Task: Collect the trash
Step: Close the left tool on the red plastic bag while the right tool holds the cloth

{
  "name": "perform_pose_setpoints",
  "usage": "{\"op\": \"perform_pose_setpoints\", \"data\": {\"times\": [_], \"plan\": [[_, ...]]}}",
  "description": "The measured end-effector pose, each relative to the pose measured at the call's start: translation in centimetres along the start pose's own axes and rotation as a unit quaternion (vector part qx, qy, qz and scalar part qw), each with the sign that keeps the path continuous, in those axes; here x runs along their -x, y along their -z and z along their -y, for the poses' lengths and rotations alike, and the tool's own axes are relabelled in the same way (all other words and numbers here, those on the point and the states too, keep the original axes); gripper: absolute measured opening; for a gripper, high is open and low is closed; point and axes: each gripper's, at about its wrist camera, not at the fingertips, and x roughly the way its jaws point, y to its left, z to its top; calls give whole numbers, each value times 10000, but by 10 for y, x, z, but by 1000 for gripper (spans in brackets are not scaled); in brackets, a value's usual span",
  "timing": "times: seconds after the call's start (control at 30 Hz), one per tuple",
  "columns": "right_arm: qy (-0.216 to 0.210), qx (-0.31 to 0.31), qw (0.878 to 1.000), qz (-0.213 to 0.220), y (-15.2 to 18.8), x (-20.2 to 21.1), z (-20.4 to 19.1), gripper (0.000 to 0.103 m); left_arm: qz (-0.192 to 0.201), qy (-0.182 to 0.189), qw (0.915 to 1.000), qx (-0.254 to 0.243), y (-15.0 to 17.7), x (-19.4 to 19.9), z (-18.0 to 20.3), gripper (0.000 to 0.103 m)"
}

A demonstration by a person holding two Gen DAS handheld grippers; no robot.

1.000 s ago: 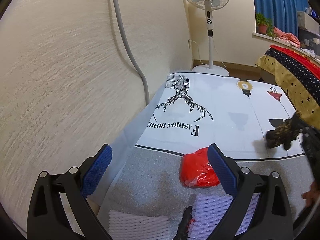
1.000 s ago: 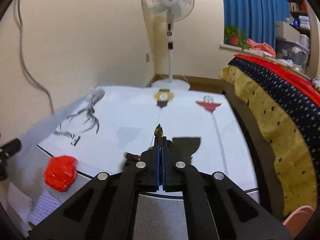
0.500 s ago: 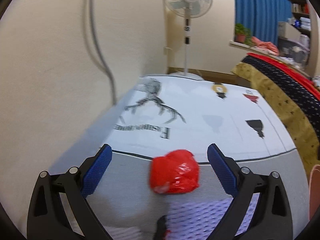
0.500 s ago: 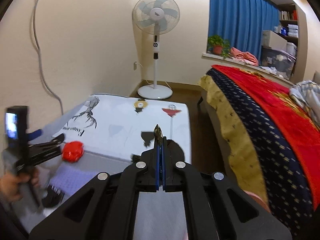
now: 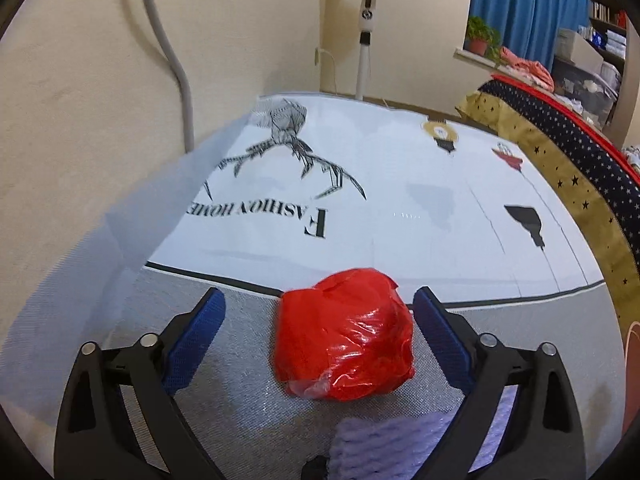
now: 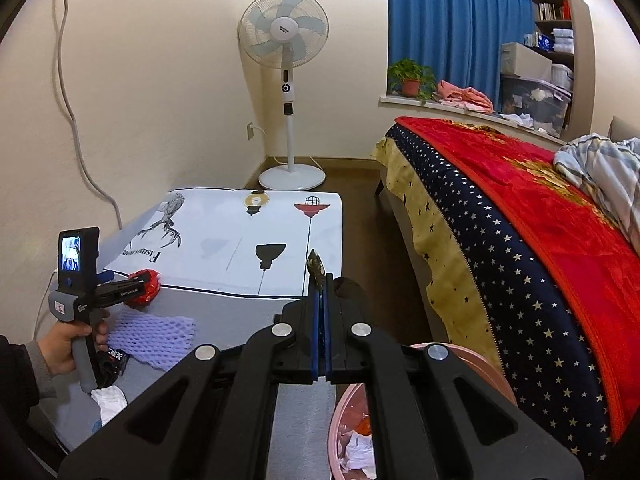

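On the low table (image 5: 400, 184), close to the black border line of its printed white cover, a crumpled red plastic wrapper (image 5: 344, 334) lies on the grey strip at the near end. The left gripper (image 5: 318, 332) straddles this wrapper with its blue pads (image 5: 192, 338) spread wide on either side; neither pad presses on the wrapper. From the right wrist camera the same gripper (image 6: 138, 284) shows from the side, its handle in a person's hand (image 6: 66, 344), its tips around the wrapper (image 6: 147, 286). Just nearer than the wrapper lies a piece of pale purple foam netting (image 6: 154, 332), and nearer still a small black packet (image 6: 114, 360) and a bit of white paper (image 6: 108, 398).

The right gripper (image 6: 321, 280) is well apart from the wrapper, off toward the bed side of the table. Its jaws are pressed together on a thin dark and gold scrap (image 6: 315, 266) whose tip sticks up past them. Below that gripper stands a pink bin (image 6: 480, 364) with crumpled rubbish inside. Beyond the table, against the wall, stands a white fan (image 6: 286, 36); a bed with a red and starred blanket (image 6: 540, 216) runs alongside.
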Motion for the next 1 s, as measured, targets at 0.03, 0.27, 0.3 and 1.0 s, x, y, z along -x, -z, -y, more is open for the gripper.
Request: {"op": "perform_pose_setpoints", "data": {"times": [0.03, 0.27, 0.3, 1.0], "plan": [[12, 3, 10000, 2, -1, -1, 0, 2, -56, 35, 10000, -72, 0, -2, 3, 87], [23, -19, 10000, -28, 1, -3, 2, 2, -201, 174, 9988, -412, 1, -8, 15, 67], [22, -13, 10000, -26, 1, -3, 2, 2, -178, 219, 9988, -399, 1, -7, 14, 66], [-75, -59, 9994, 336, 2, 78, 3, 2, 1262, 846, 9878, -343, -28, 182, 38, 63]]}}
